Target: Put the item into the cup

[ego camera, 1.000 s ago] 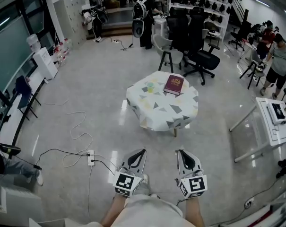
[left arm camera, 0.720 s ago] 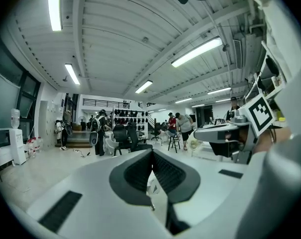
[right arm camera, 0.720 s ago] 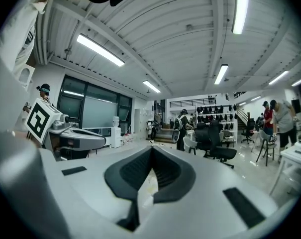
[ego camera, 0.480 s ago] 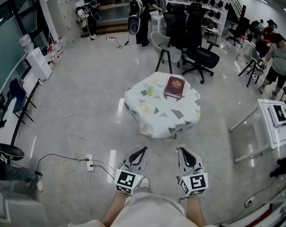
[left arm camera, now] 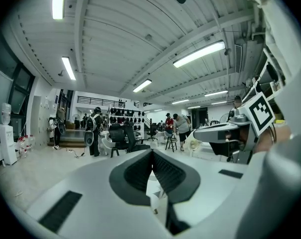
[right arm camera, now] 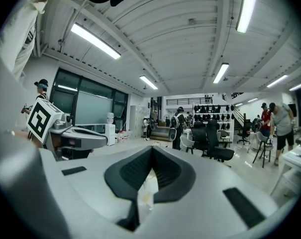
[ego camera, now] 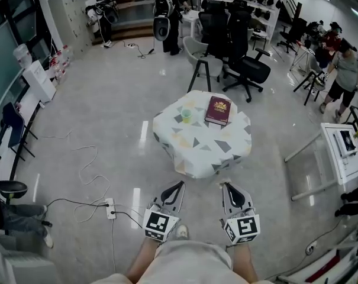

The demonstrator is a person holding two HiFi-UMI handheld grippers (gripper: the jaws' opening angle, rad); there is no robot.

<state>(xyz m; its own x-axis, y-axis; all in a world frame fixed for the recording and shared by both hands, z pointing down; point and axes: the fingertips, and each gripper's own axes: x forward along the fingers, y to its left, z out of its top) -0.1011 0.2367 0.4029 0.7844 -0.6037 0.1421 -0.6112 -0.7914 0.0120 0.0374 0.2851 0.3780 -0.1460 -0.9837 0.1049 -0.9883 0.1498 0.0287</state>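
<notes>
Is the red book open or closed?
Closed. The book lies flat on the table with its red cover facing up, beside the cup; no pages show.

The green cup [ego camera: 186,115] is too small to tell what it holds, and the print on the red book [ego camera: 218,110] cannot be read. In both gripper views the jaws hide nearly all of the table [ego camera: 226,152]
</notes>
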